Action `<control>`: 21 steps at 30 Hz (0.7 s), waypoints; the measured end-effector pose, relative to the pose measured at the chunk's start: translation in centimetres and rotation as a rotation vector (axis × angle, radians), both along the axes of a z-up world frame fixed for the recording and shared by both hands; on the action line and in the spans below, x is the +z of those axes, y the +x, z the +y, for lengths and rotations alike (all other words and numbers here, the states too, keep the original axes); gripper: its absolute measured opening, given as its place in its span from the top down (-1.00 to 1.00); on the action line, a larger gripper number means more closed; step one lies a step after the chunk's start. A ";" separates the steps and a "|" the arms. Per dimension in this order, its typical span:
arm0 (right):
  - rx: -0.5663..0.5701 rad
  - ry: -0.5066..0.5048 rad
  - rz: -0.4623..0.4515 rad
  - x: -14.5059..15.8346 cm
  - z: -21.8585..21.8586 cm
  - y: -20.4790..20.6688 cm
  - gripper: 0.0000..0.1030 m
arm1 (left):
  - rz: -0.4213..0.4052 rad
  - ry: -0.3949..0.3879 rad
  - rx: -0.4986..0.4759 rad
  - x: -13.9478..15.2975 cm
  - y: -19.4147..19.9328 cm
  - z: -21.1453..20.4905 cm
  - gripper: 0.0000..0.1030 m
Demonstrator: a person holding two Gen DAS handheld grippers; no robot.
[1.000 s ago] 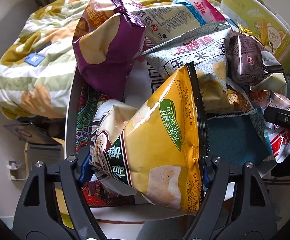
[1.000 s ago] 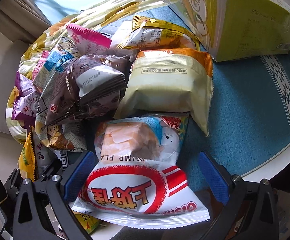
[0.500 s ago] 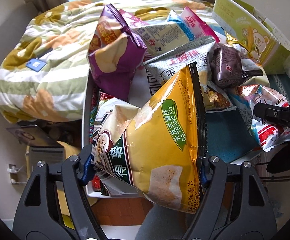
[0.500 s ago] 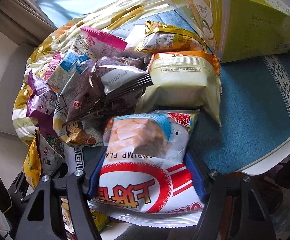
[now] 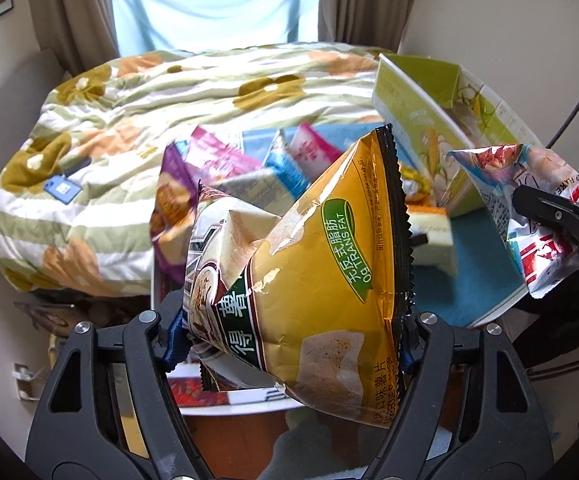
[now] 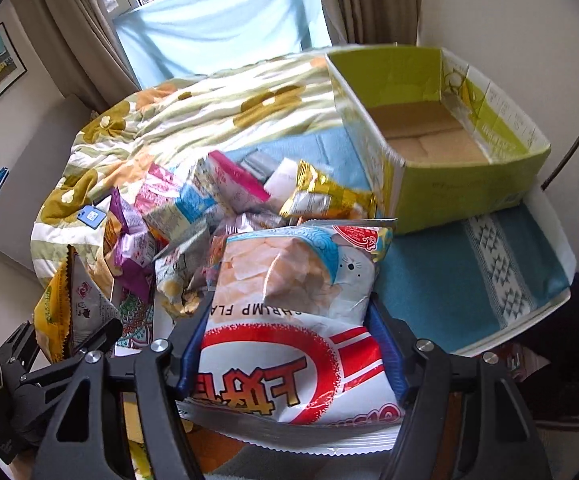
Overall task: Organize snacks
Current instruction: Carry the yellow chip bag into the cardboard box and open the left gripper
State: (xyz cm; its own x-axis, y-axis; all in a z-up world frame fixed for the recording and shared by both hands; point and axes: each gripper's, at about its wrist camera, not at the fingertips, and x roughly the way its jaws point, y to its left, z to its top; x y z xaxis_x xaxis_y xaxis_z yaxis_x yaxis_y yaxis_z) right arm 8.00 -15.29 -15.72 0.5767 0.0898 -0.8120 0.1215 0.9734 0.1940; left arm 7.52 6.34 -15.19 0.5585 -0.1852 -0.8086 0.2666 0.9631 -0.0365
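Yellow potato chip bag (image 5: 309, 280) pinched in the left gripper (image 5: 289, 340); right gripper (image 6: 289, 356) clamps the shrimp flakes bag (image 6: 289, 312), green cardboard box (image 6: 461, 176) beyond.

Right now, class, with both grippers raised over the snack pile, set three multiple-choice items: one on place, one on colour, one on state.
1. Where does the green cardboard box stand?
A. on the blue mat
B. on the quilt
C. on the floor

2. What colour is the chip bag in the left gripper?
A. purple
B. yellow
C. blue

3. What state is the box in?
A. sealed
B. full
C. open, nothing in it

Answers:
1 A: the blue woven mat lies under it.
2 B: its foil is golden yellow.
3 C: its bare brown floor shows.
The right gripper holds the white-and-red shrimp flake bag.
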 end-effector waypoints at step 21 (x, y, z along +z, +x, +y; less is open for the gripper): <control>0.060 -0.162 -0.225 6.7 -22.5 14.4 -0.29 | -0.153 -0.032 -0.082 7.2 19.2 -30.3 -0.43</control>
State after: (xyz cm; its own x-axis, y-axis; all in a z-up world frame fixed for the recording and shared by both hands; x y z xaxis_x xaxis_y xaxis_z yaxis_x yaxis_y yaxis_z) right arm 22.39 -37.79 -8.98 0.7414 0.0082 -0.6710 0.0348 0.9981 0.0507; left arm 26.77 -23.94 -7.96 0.6563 -0.2595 -0.7085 0.3492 0.9369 -0.0197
